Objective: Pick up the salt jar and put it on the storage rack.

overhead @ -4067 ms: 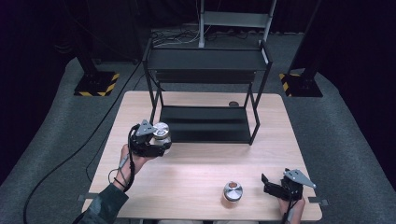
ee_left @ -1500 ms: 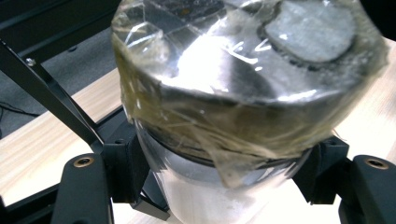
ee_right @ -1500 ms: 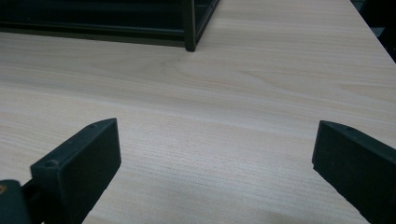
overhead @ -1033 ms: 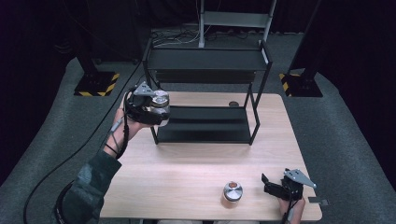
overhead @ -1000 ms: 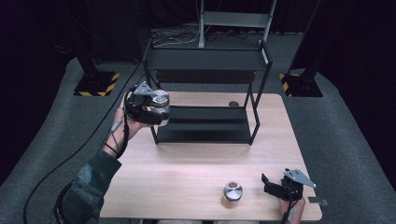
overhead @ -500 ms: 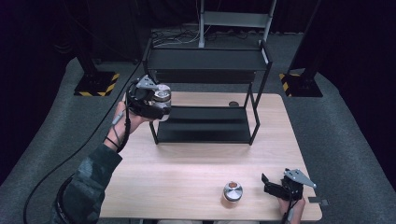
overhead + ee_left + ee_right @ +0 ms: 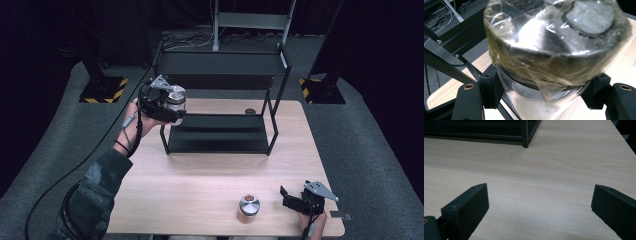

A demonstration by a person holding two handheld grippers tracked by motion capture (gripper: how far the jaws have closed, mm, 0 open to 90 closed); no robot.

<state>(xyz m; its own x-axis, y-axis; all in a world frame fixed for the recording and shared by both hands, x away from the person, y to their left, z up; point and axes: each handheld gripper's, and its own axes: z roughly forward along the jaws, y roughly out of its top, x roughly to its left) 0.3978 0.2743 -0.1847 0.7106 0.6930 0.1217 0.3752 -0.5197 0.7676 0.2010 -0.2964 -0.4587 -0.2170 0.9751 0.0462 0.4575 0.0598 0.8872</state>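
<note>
Clear glass jar point(image 7: 556, 47) gripped in the left gripper point(image 7: 167, 102): keep it upright and clear the black rack's point(image 7: 220, 62) rail. Right gripper point(image 7: 539, 207) jaws gape, empty.

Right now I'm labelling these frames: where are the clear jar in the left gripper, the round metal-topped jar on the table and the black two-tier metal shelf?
Clear jar point(image 7: 544, 62), left gripper view, its side wall.
Round metal-topped jar point(image 7: 249, 204), high view, its lid.
Black two-tier metal shelf point(image 7: 220, 63), high view, its top tier.
</note>
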